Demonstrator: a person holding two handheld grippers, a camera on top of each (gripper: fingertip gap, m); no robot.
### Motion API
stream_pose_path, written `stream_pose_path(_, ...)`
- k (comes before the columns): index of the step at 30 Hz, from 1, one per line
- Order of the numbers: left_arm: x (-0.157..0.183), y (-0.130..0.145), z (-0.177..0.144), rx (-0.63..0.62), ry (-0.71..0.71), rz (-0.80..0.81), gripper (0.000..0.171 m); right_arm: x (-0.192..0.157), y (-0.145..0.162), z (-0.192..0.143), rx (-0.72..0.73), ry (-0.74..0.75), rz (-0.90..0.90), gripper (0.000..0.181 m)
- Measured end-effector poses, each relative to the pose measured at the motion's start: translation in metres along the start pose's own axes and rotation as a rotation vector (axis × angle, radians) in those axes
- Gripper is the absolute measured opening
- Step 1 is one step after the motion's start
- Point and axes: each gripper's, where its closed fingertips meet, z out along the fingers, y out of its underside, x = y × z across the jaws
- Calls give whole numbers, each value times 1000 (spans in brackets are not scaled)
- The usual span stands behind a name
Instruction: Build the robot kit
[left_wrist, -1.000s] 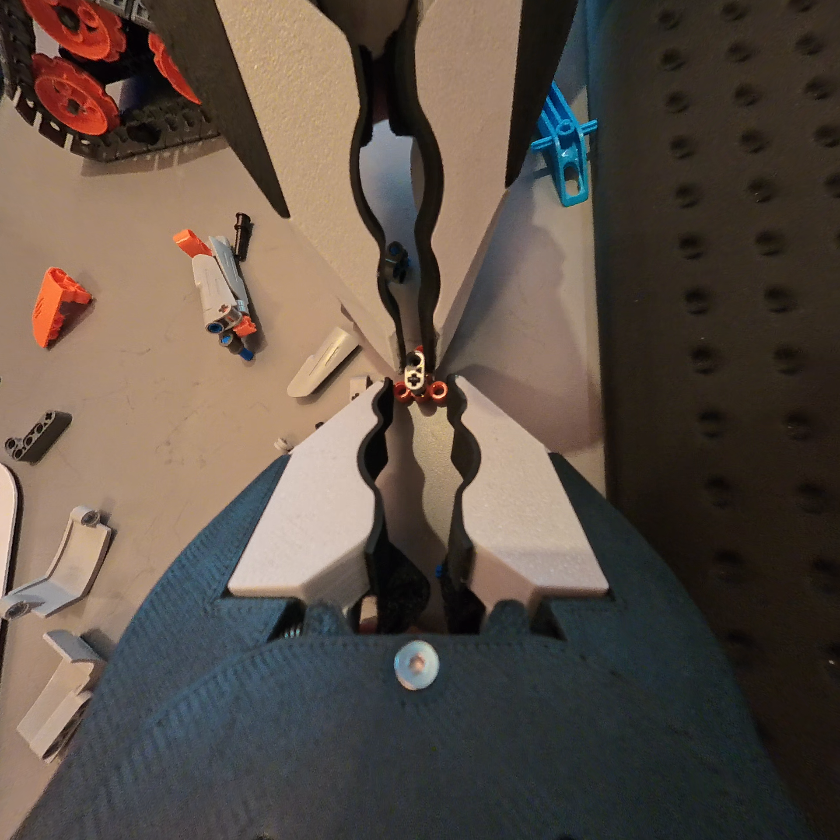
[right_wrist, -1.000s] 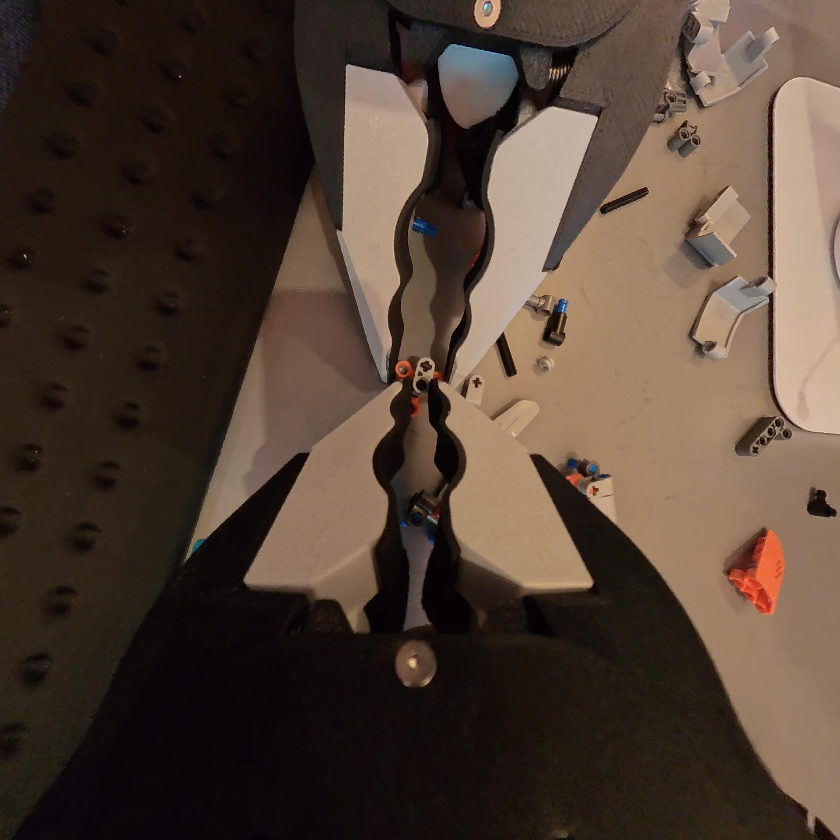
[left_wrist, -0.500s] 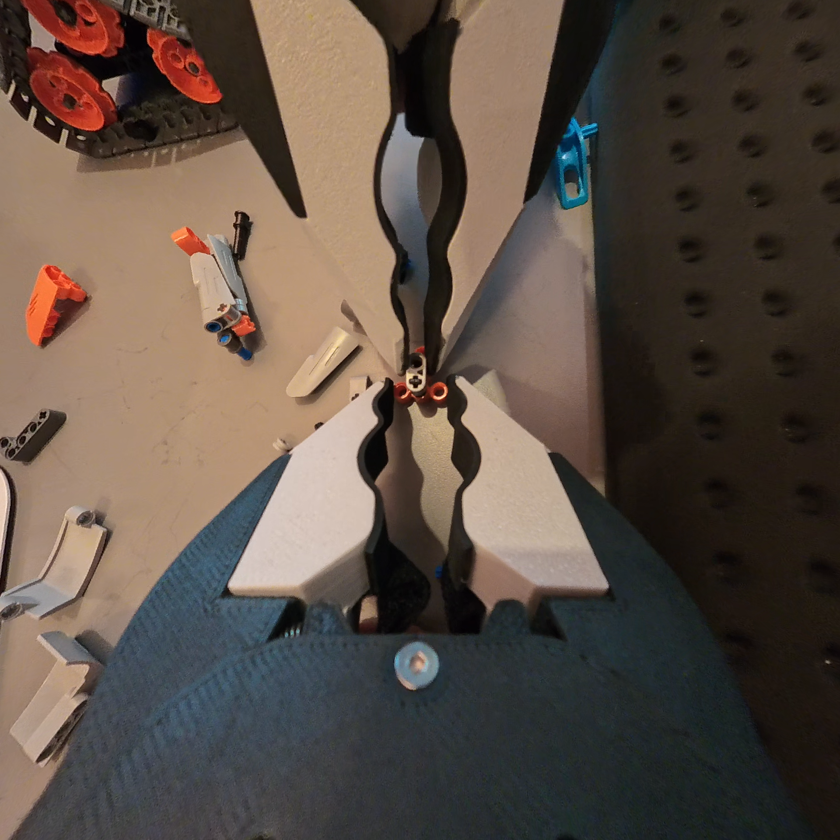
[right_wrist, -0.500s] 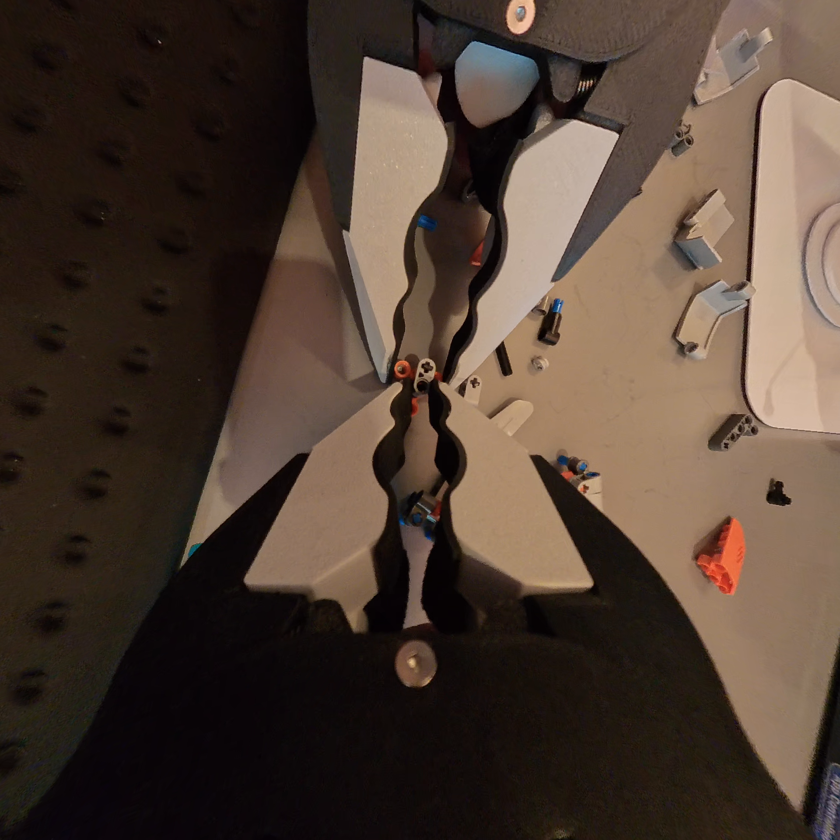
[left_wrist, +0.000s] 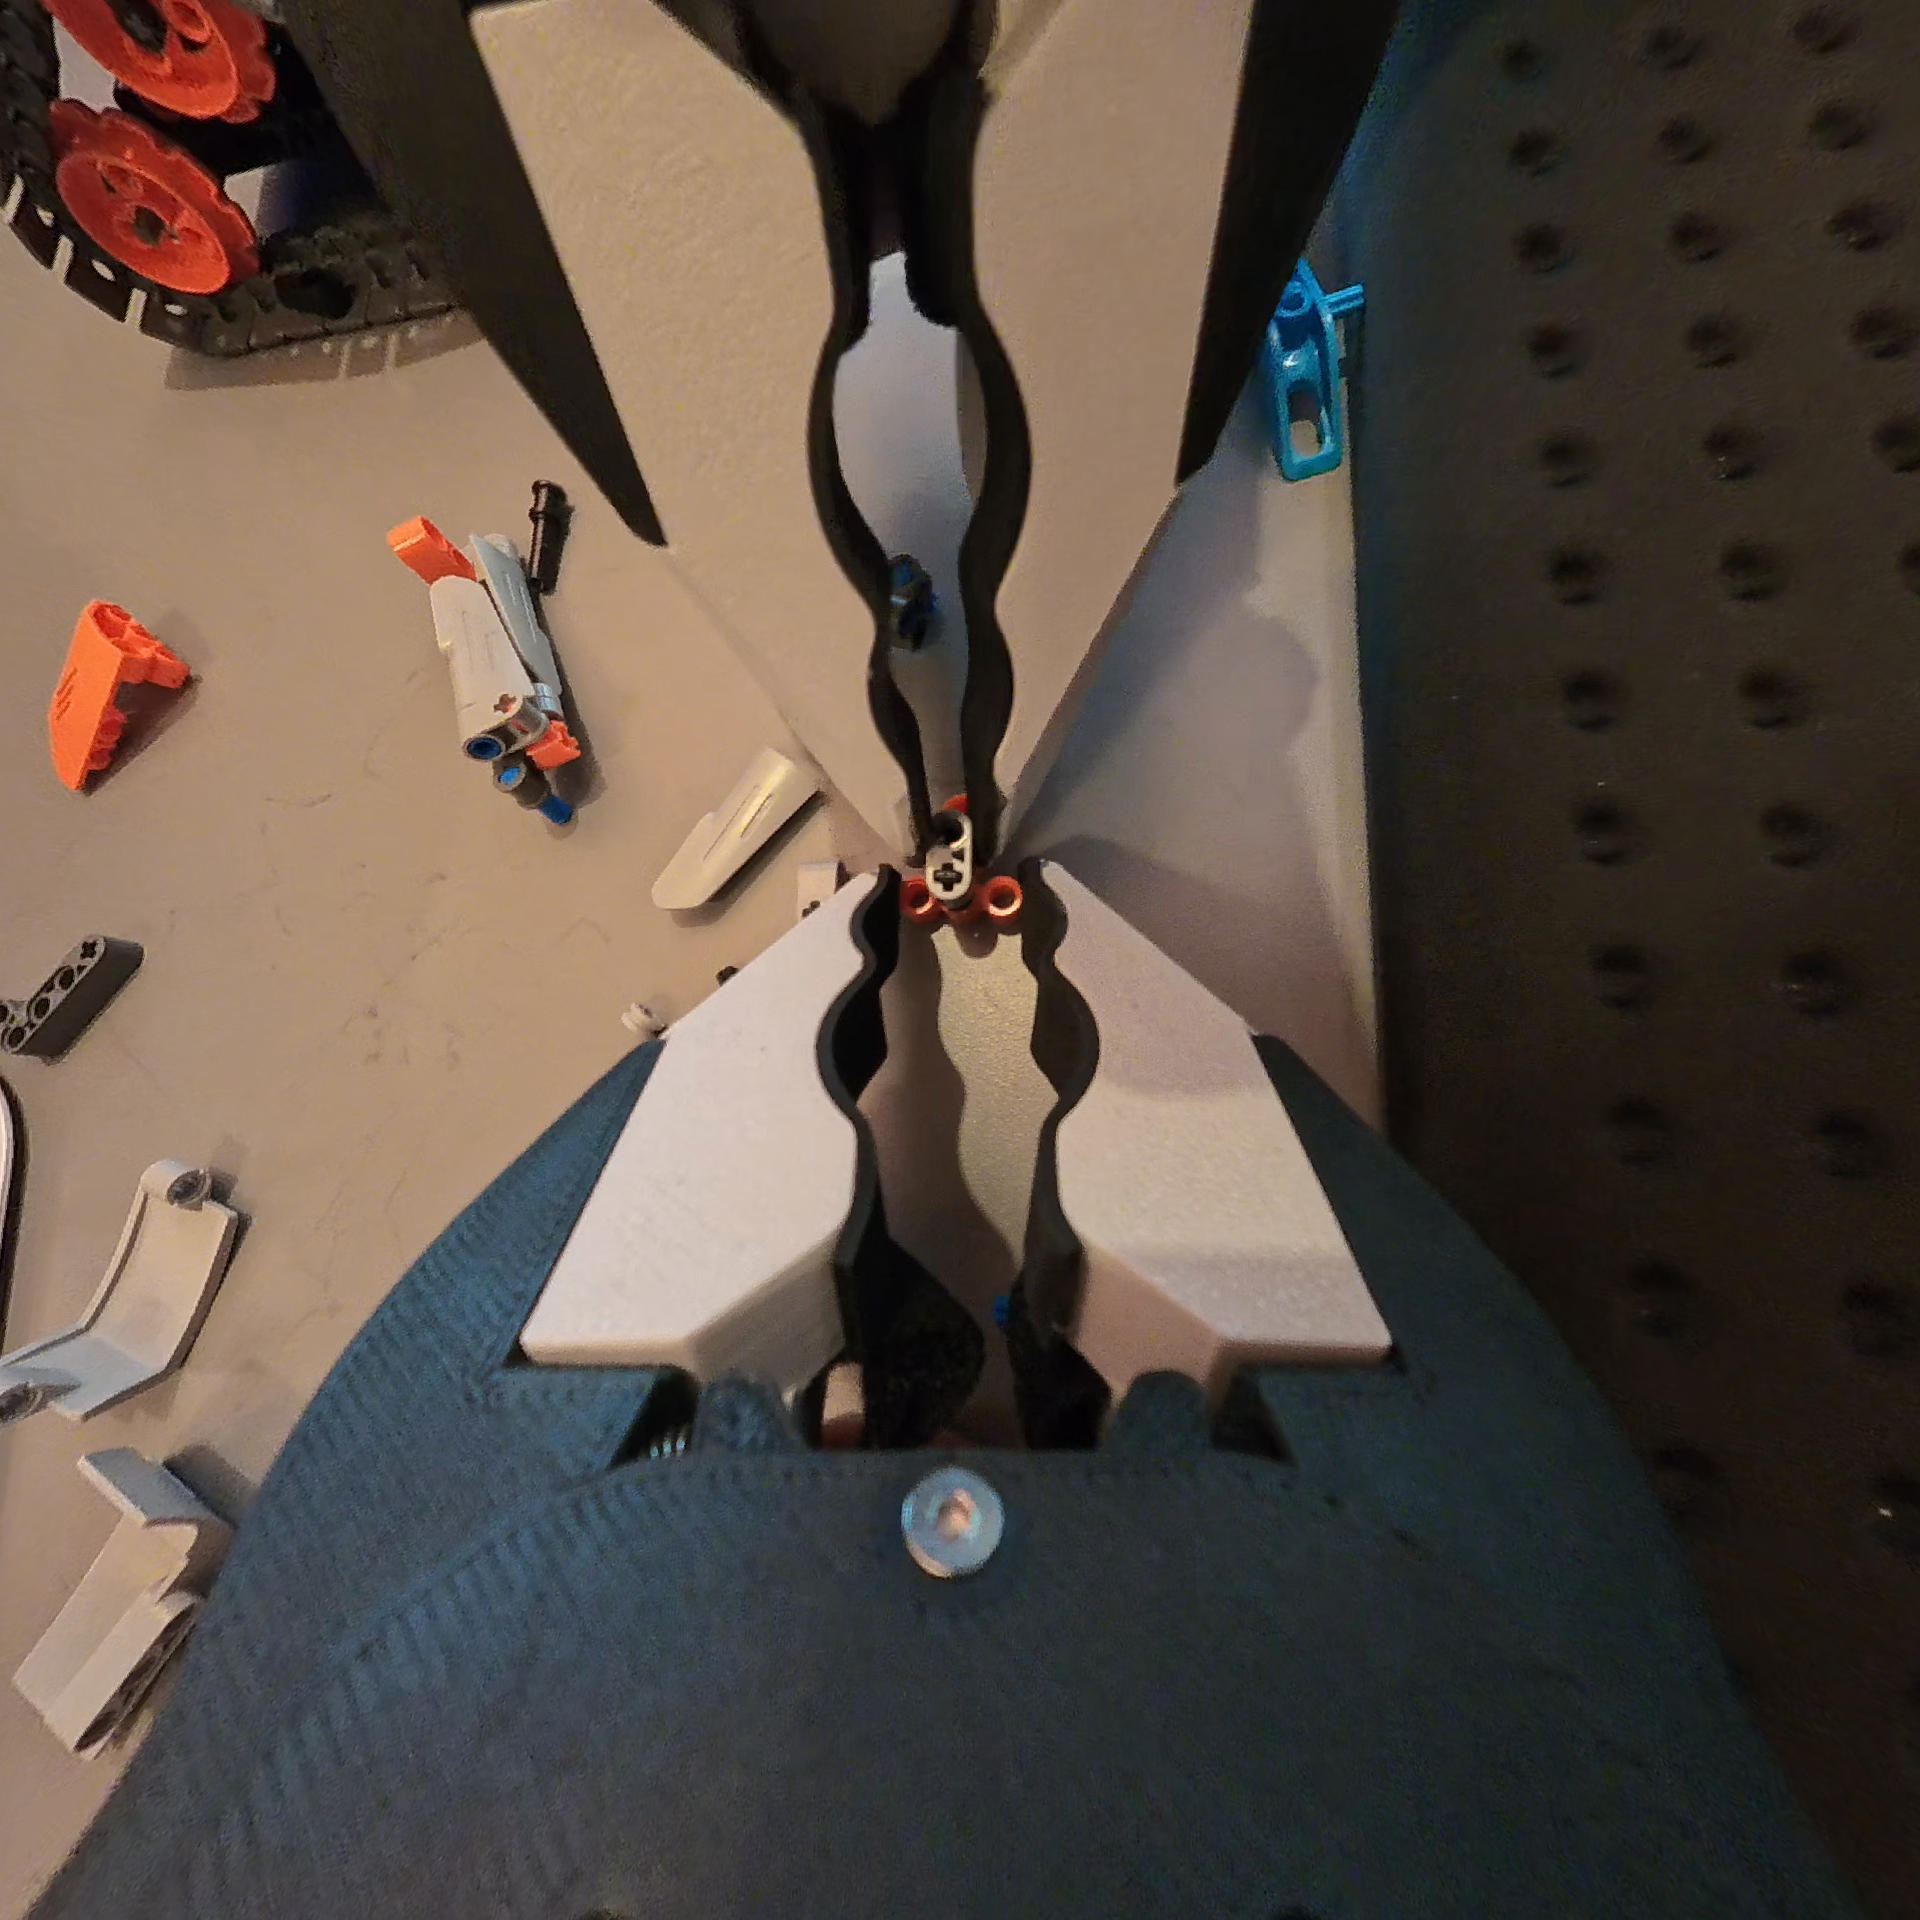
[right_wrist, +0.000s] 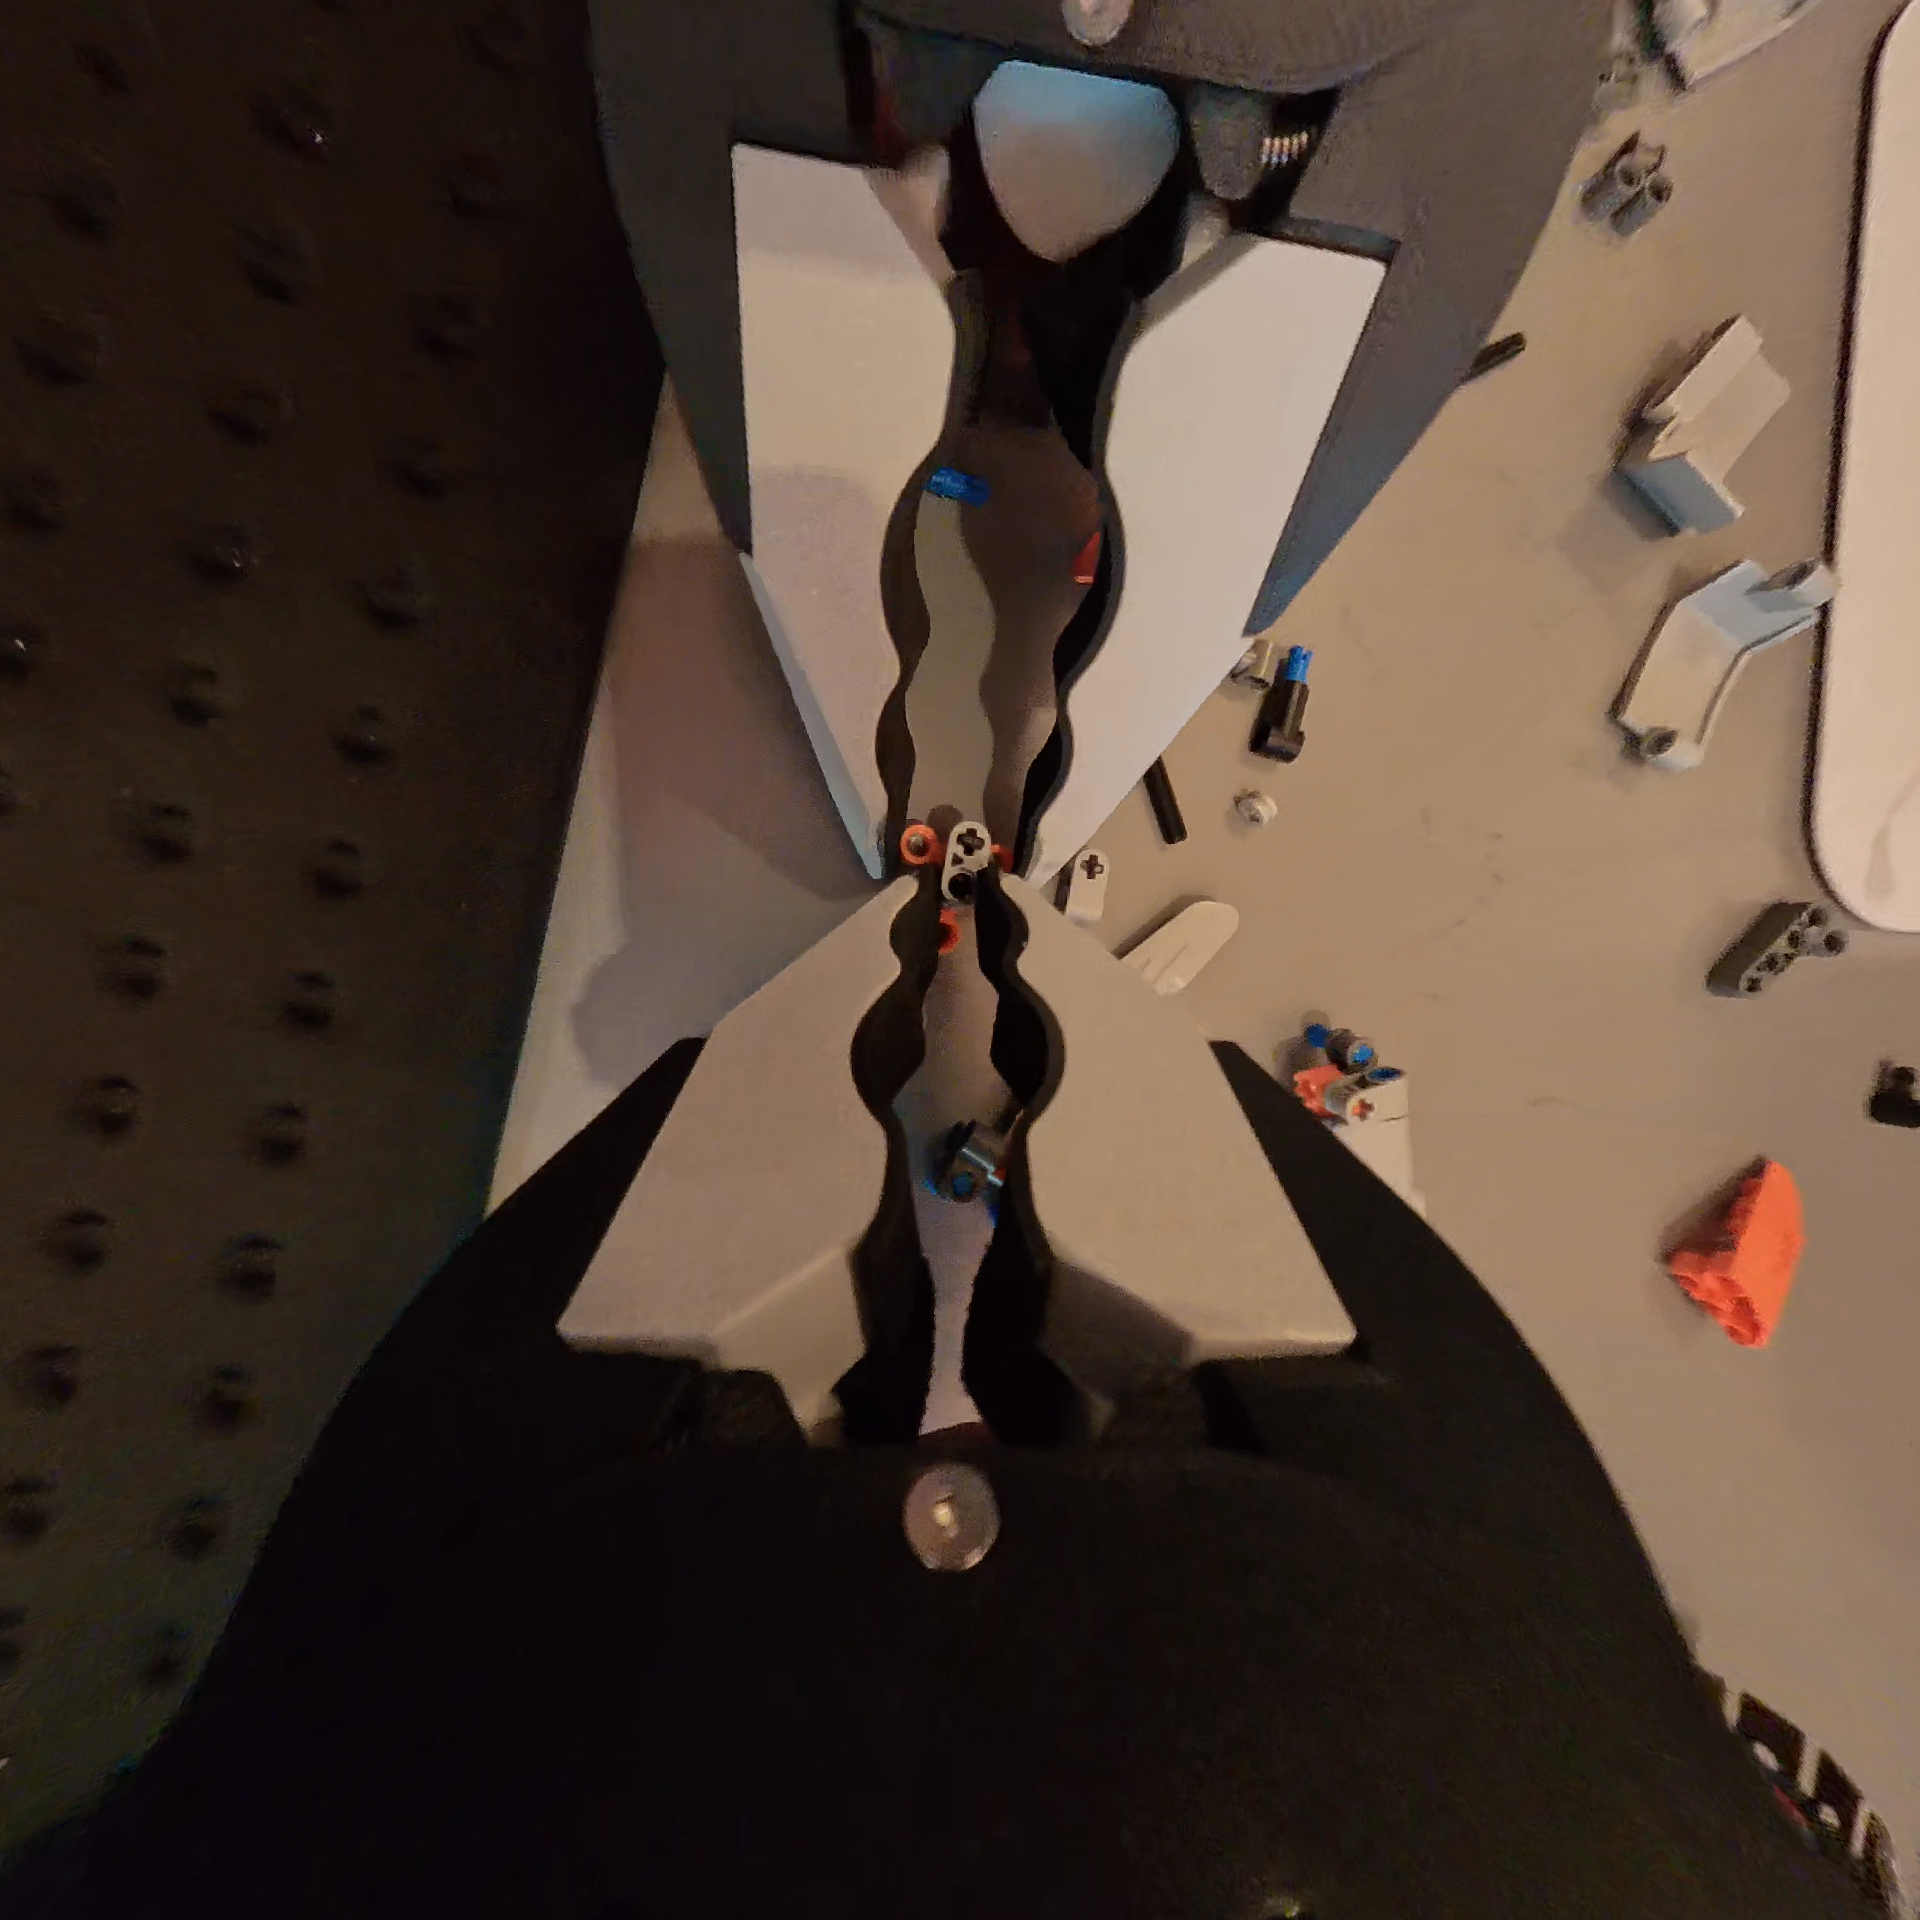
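Note:
My two grippers meet tip to tip above the grey table (left_wrist: 312, 935). My left gripper (left_wrist: 961, 896) is shut on a small orange beam with round holes (left_wrist: 1003, 896). It also shows in the right wrist view (right_wrist: 914, 842). My right gripper (right_wrist: 954, 896) is shut on a small light grey connector with a cross hole (right_wrist: 966, 854). In the left wrist view the connector (left_wrist: 951, 860) stands against the middle of the orange beam, with the right gripper (left_wrist: 951, 816) reaching in from the top.
A black dimpled mat (left_wrist: 1662, 727) borders the table. A tracked model with orange wheels (left_wrist: 145, 208), an orange wedge (left_wrist: 109, 691), a grey-and-orange assembly (left_wrist: 499, 665), grey panels (left_wrist: 135, 1288), a blue piece (left_wrist: 1304, 384) and a white tray (right_wrist: 1881, 520) lie around. Less than 4 cm separates the two grippers' tips.
Both grippers stay tip to tip, each holding its part. The right gripper swayed a little to one side and came back. The parts on the table have not moved.

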Motion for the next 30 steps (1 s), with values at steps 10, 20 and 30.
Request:
stream_pose_path(10, 0, 0, 0, 5, 13, 9, 22, -2, 1, 3, 16, -90, 65, 6)
stream_pose_path(20, 1, 0, 0, 10, 22, 8, 22, 6, 1, -14, 35, -29, 68, 9)
stream_pose_path(30, 0, 1, -2, 12, 21, 19, 22, -5, 13, 1, -24, 18, 57, 4)
